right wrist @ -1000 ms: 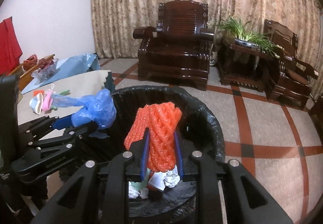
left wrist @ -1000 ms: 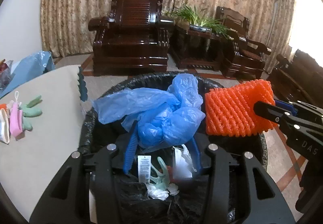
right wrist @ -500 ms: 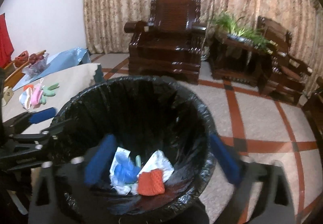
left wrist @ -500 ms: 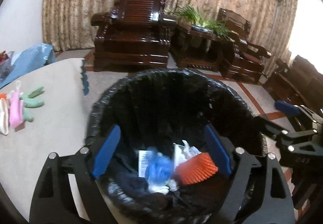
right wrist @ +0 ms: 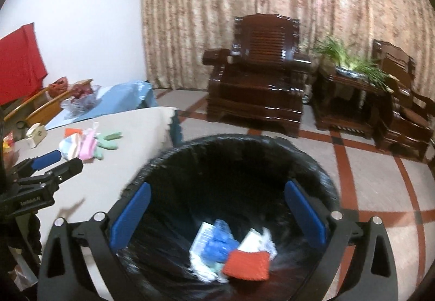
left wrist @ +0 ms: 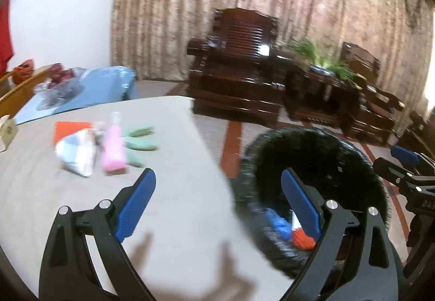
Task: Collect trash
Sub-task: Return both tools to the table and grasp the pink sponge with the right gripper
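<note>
A black-lined trash bin (right wrist: pixel 320 178) stands beside the beige table (left wrist: pixel 176 178). Inside it lie the orange foam net (right wrist: pixel 247 264), the blue plastic bag (right wrist: pixel 220 244) and white wrappers. My right gripper (right wrist: pixel 217 216) is open and empty above the bin. My left gripper (left wrist: pixel 217 203) is open and empty, over the table edge next to the bin (left wrist: pixel 353 154). On the table lie a pink item (left wrist: pixel 114 154), green pieces (left wrist: pixel 138 143), a white packet (left wrist: pixel 77 157) and an orange piece (left wrist: pixel 69 127).
A blue-covered table (left wrist: pixel 89 89) with a bowl of red fruit stands behind. Dark wooden armchairs (right wrist: pixel 258 78) and a plant stand (right wrist: pixel 350 91) line the curtain wall. The floor is tiled with red stripes. A small box (right wrist: pixel 36 135) sits at the table's left.
Both grippers opened and dropped the blue bag and orange net into the bin. The left gripper then swung left toward the table; the right stays over the bin.
</note>
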`<state>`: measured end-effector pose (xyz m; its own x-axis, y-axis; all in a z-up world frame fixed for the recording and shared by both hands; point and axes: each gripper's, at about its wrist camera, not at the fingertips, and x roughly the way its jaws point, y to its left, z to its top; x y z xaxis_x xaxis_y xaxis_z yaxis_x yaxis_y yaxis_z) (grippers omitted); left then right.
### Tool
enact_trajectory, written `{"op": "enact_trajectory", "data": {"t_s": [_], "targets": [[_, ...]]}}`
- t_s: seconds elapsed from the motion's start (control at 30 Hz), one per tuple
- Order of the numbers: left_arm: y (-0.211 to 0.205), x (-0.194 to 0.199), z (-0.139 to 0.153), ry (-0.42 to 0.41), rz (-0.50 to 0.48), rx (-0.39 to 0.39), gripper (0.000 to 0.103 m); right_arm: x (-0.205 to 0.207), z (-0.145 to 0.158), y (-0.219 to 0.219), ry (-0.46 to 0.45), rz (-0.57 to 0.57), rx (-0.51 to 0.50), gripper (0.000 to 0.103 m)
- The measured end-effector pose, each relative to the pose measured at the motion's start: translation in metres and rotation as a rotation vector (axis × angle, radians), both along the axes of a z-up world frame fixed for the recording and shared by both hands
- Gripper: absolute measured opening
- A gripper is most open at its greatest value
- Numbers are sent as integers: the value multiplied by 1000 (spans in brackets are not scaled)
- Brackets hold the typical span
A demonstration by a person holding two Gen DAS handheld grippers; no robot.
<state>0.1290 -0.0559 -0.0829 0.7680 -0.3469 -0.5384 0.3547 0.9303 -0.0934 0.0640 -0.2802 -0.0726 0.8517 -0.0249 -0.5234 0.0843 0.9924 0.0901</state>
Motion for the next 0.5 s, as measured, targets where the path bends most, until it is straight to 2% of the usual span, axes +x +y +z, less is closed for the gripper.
{"op": "enact_trajectory", "data": {"t_s": [0.2,0.5], "targets": [[52,8,9,-15,125,16,91,27,7,41,-19,89,-4,97],[111,20,9,-17,257,33,91,68,12,93,-44,181,-6,97]]}}
